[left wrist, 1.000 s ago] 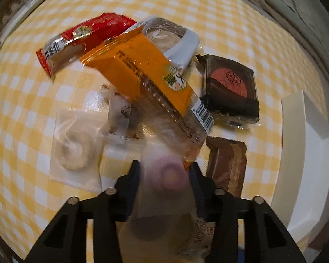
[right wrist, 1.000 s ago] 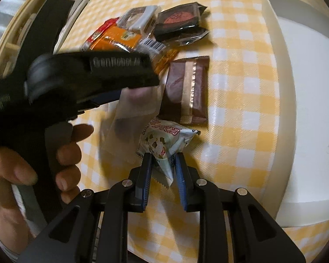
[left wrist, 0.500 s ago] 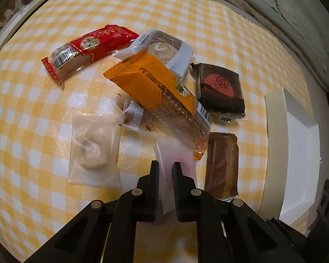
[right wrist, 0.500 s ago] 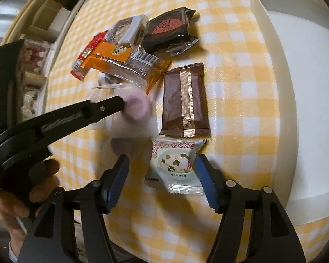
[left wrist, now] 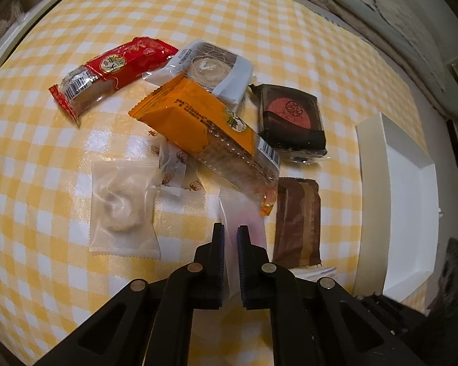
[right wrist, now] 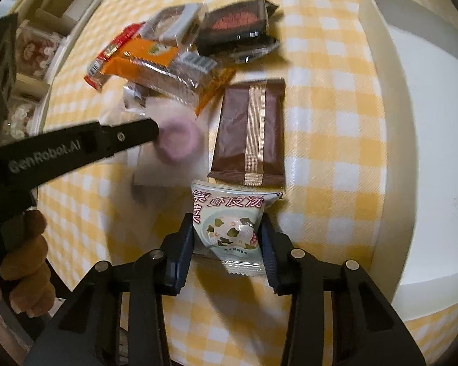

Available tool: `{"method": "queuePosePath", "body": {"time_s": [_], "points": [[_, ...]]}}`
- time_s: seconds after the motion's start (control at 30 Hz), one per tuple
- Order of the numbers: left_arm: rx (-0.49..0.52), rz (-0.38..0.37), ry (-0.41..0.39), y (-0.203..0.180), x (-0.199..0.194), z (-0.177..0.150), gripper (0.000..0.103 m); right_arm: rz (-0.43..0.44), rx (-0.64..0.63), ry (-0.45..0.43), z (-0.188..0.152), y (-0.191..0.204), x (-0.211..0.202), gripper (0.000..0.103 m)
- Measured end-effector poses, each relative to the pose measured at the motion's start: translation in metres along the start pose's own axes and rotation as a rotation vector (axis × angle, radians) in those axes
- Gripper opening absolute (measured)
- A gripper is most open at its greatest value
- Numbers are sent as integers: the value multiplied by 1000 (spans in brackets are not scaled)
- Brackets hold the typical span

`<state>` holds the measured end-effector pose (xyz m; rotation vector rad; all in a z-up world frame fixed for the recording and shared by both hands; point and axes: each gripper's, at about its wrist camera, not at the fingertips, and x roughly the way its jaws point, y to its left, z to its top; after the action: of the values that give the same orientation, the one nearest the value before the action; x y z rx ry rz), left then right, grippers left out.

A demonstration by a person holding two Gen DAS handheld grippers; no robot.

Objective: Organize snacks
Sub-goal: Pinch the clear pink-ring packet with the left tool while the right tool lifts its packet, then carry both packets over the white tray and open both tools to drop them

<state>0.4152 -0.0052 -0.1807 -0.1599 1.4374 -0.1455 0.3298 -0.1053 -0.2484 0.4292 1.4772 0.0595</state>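
My left gripper (left wrist: pixel 230 233) is shut on a clear packet with a pink round pastry (left wrist: pixel 244 216), held above the yellow checked table; the packet also shows in the right wrist view (right wrist: pixel 177 145), blurred. My right gripper (right wrist: pixel 227 235) is open, its fingers on either side of a pale green soup packet (right wrist: pixel 229 216) lying on the table. A pile of snacks lies beyond: an orange packet (left wrist: pixel 204 125), a red packet (left wrist: pixel 113 70), a grey-white boxed cake (left wrist: pixel 210 67), a dark cake with a red disc (left wrist: pixel 293 119), a brown bar (left wrist: pixel 297 219) and a clear packet with a pale pastry (left wrist: pixel 120 206).
A white tray (left wrist: pixel 409 201) stands at the right of the table; its rim is next to the soup packet in the right wrist view (right wrist: pixel 390 140). A small printed clear wrapper (left wrist: pixel 175 169) lies under the orange packet. Shelves with boxes (right wrist: pixel 30 55) stand at the far left.
My left gripper closed on the pink pastry packet and lifted it back from the pile. My right gripper let go of the soup packet, opened wide, then narrowed around it.
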Motion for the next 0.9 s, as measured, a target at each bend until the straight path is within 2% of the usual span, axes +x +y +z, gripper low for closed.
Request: {"method": "queuePosePath", "body": {"time_s": [0.3, 0.57, 0.7, 0.9], "points": [[37, -16, -103, -11, -42, -14, 4, 29, -44, -191, 3, -6, -61, 40], [83, -36, -254, -29, -91, -30, 4, 33, -83, -361, 3, -10, -113, 40], [112, -70, -331, -49, -113, -36, 4, 22, -92, -447, 1, -21, -139, 40], [163, -115, -395, -86, -130, -43, 4, -34, -68, -555, -5, -54, -172, 40]]}}
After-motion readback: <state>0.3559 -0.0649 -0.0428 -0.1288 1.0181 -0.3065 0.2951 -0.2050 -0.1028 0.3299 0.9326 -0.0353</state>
